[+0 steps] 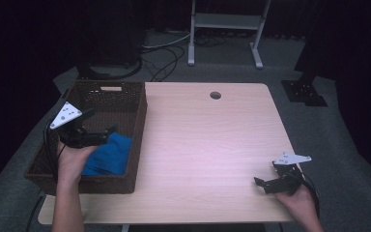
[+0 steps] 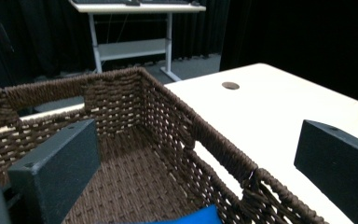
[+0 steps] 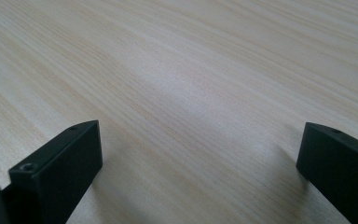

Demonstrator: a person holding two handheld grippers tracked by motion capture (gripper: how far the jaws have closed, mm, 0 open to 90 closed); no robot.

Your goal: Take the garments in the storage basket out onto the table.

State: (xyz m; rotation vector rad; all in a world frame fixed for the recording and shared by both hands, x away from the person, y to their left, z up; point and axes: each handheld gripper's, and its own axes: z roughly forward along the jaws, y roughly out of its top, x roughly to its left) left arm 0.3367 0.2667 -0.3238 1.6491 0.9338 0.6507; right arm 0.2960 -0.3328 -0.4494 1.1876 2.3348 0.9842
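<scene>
- High view: we hold the left gripper (image 1: 107,133) above the woven basket (image 1: 137,125), jaws apart over the blue cloth (image 1: 110,155) lying in the basket's near end; the right gripper (image 1: 262,184) rests well apart from the basket on the table (image 1: 207,145), jaws spread.
- Left gripper view: we see the basket's wall (image 2: 205,135) between the jaws and the cloth (image 2: 193,217) just below.
- Right gripper view: bare tabletop (image 3: 191,93) lies between our open jaws.
</scene>
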